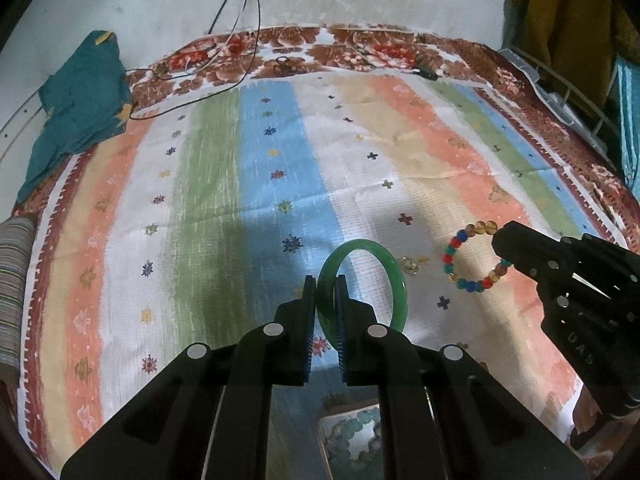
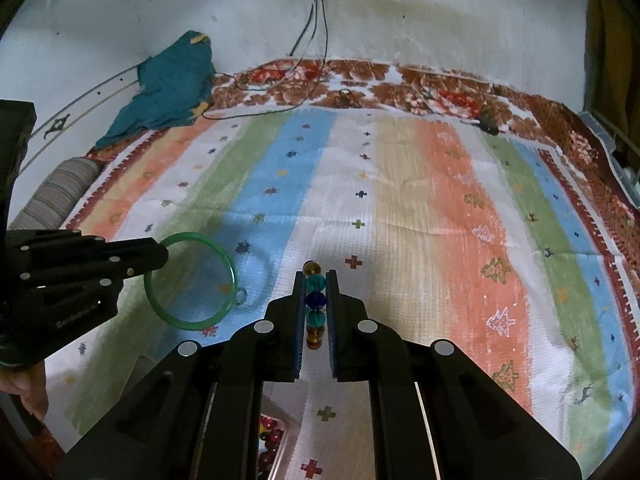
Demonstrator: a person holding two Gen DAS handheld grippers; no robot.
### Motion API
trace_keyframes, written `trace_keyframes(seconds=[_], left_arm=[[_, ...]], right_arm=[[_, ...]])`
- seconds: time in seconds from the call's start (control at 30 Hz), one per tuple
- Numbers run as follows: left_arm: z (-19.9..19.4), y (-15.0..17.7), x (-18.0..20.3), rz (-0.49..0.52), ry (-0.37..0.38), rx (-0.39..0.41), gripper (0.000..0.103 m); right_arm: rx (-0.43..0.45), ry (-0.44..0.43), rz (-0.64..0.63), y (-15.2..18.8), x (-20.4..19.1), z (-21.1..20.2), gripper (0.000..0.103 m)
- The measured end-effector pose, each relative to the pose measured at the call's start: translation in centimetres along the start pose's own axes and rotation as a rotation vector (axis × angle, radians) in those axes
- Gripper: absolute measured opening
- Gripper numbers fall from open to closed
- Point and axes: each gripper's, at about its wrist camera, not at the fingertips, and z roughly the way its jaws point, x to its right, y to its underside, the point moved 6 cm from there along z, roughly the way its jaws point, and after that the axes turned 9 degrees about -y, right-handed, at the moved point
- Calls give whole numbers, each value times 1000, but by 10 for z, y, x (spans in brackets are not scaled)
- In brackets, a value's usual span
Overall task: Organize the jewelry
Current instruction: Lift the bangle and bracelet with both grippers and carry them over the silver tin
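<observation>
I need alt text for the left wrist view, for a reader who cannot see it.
The left tongs grip a green bangle above a striped cloth. At right, the right tongs hold a multicoloured bead bracelet.

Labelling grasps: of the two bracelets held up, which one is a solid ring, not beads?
The green glassy bangle, clamped in the left gripper. The right gripper holds the multicoloured beaded bracelet.

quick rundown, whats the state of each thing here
left gripper: shut on the green bangle
green bangle: held off the cloth
right gripper: shut on the bead bracelet
bead bracelet: held, hanging as a loop
striped cloth: spread flat
teal garment: crumpled at the far edge
</observation>
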Motion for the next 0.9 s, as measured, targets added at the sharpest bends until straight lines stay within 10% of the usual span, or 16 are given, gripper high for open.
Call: trace_keyframes(seconds=[0.9], left_arm=[[-48, 18, 9, 33, 23, 72, 9]], right_arm=[[60, -75, -14, 8, -28, -44, 11]])
